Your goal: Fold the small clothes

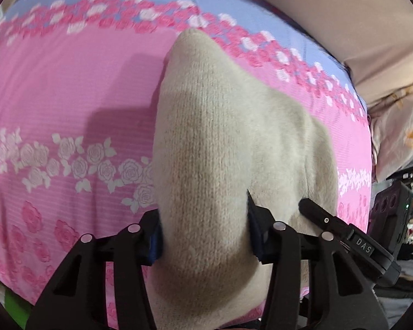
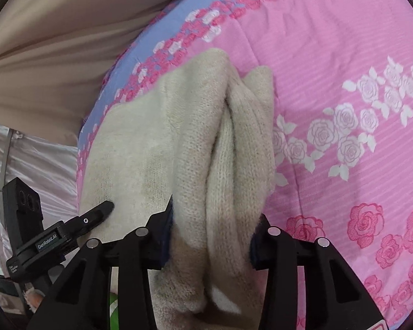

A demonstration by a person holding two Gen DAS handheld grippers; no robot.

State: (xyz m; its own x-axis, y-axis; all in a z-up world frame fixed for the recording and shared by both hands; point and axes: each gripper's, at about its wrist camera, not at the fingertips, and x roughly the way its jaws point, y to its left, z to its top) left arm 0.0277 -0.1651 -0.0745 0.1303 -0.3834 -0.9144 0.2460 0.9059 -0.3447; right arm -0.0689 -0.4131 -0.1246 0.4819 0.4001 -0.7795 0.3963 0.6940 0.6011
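A cream knitted garment (image 1: 220,143) lies on a pink bedspread with rose patterns (image 1: 68,96). My left gripper (image 1: 203,228) is shut on a thick bunch of the knit, which fills the gap between its fingers. In the right wrist view the same garment (image 2: 179,137) shows several bunched folds, and my right gripper (image 2: 210,236) is shut on them. Each gripper's finger shows in the other's view, the right one (image 1: 319,214) and the left one (image 2: 96,217), both resting on the garment's flat part.
The bedspread has a light blue band (image 1: 234,2) along its far edge. A beige curtain or wall (image 2: 55,41) lies beyond it. Pale bedding (image 1: 399,126) and clutter lie past the bed's right side, white satin cloth (image 2: 41,159) at the other view's left.
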